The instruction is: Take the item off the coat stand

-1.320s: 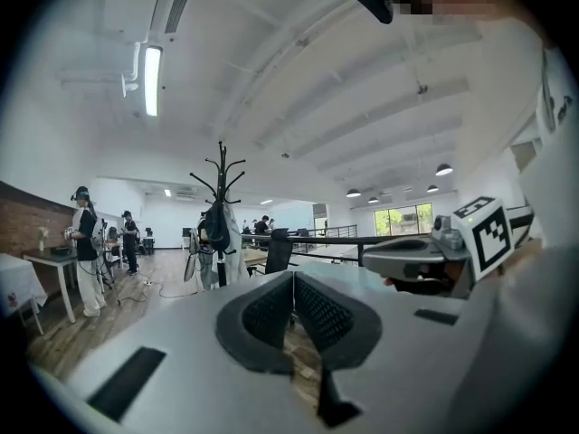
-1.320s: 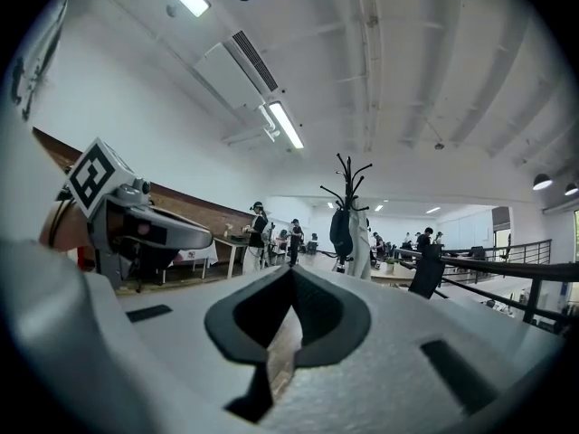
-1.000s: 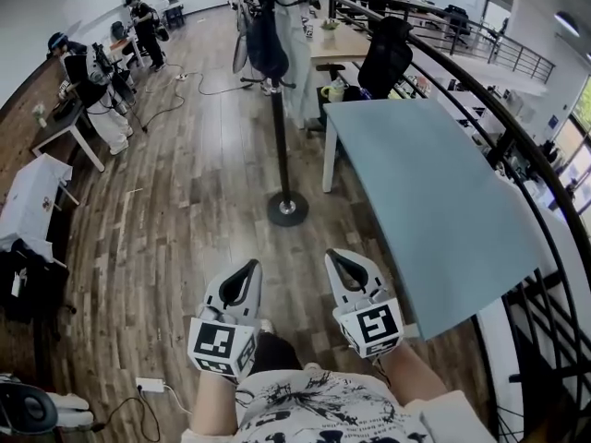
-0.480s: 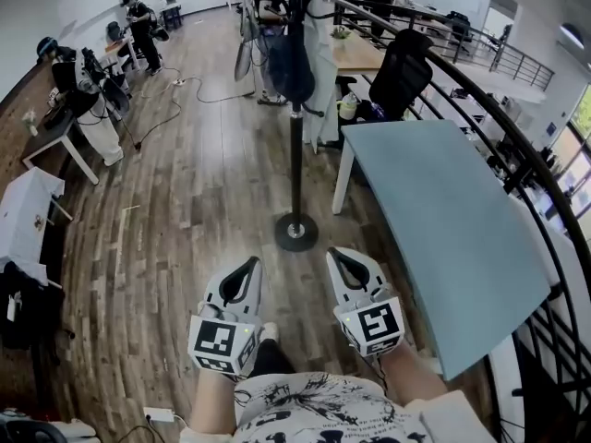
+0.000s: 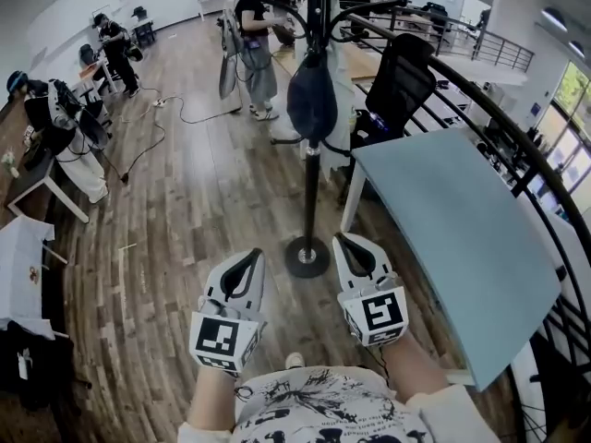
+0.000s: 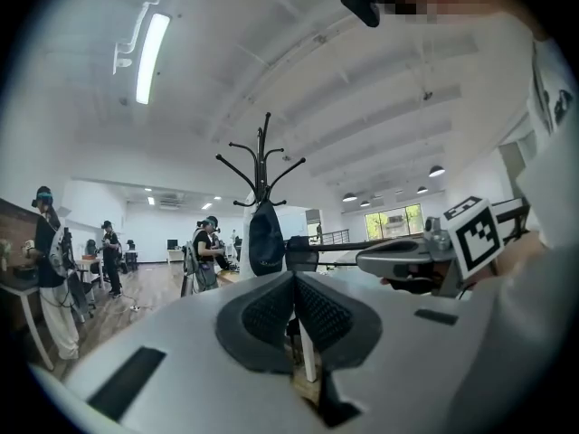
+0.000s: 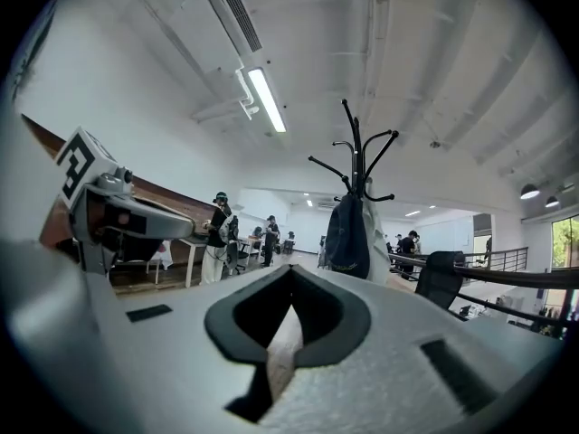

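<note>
Coat stand (image 5: 312, 192) is holding a dark bag (image 5: 312, 104); only head view is showing its base (image 5: 307, 257), gripper views its hooks (image 7: 355, 156); left gripper (image 5: 253, 257) and right gripper (image 5: 341, 241) are hovering closed, empty.

dark bag (image 5: 312, 107), hanging on black coat stand (image 5: 311, 197)

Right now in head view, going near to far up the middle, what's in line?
right claw → coat stand base → dark bag hanging on the stand → standing person in a dark top
</note>
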